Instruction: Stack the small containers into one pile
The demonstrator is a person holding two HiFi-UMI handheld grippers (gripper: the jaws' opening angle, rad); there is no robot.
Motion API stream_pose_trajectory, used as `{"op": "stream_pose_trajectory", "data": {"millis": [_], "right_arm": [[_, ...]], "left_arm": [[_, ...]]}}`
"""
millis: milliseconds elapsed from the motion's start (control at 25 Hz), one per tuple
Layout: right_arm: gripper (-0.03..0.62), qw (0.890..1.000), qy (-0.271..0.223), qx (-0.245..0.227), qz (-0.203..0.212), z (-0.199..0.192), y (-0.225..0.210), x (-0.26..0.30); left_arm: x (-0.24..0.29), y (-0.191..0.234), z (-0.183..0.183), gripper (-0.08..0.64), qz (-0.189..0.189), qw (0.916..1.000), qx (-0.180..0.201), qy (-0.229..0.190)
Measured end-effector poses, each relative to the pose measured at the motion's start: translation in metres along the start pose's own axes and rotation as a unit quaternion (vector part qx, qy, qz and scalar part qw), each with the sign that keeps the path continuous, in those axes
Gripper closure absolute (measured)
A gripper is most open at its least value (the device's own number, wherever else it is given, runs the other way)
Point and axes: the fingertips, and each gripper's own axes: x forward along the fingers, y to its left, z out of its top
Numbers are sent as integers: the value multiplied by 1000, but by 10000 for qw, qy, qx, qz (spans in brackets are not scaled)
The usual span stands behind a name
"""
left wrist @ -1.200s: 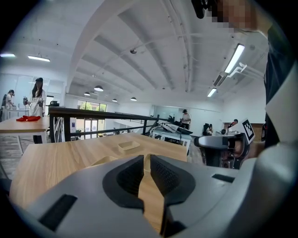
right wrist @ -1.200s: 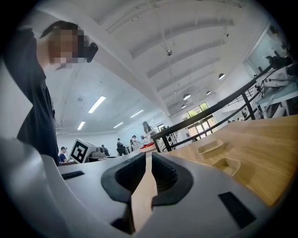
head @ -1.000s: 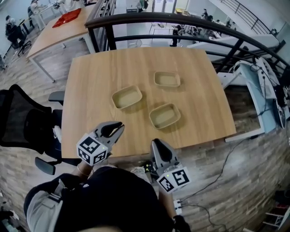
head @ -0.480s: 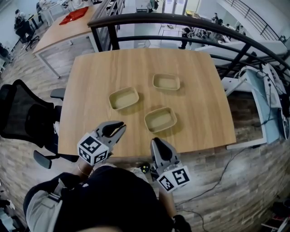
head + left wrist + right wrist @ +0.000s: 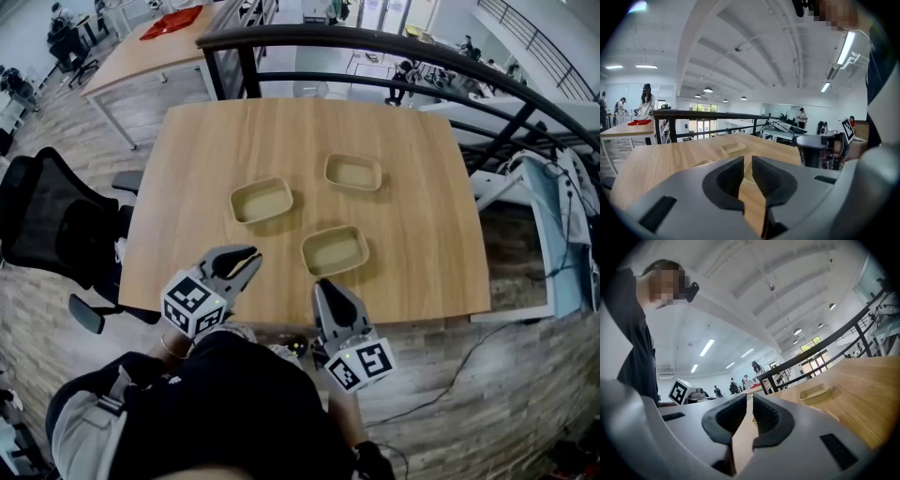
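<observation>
Three small beige containers lie apart on the wooden table: one at the left, one at the back right, one nearest me. None sits inside another. My left gripper hovers over the table's front edge, short of the left container; its jaws are opening, a narrow gap shows in the left gripper view, and nothing is between them. My right gripper is shut and empty, just in front of the nearest container. The right gripper view looks low across the table at a container.
A black office chair stands left of the table. A black railing curves behind the far edge. White equipment and cables lie on the floor at the right. Another table with a red tray is far back.
The left gripper's jaws have parted slightly. Both grippers stay at the table's front edge; the head view has shifted a little, and the containers have not moved on the table.
</observation>
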Motion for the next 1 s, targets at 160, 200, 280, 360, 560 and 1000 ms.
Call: {"op": "stream_pose_trajectory", "data": {"millis": [160, 200, 280, 360, 560, 1000], "right_arm": [[563, 9999, 39, -67, 73, -1, -5, 18], [563, 9999, 56, -98, 76, 0, -7, 23], [563, 9998, 94, -175, 77, 4, -10, 34], [563, 9995, 138, -257, 104, 10, -12, 46], [561, 9983, 334, -442, 192, 14, -18, 80], [561, 9914, 951, -726, 532, 2, -27, 167]], "left_arm": [[-7, 21, -9, 515, 190, 9997, -125, 55], [-8, 27, -11, 514, 230, 9996, -160, 60], [-9, 39, -13, 512, 320, 9992, -225, 70], [-6, 55, -12, 508, 408, 9988, -264, 63], [2, 91, 5, 489, 540, 9981, -256, -133], [-9, 163, -20, 476, 978, 9926, -720, -65]]}}
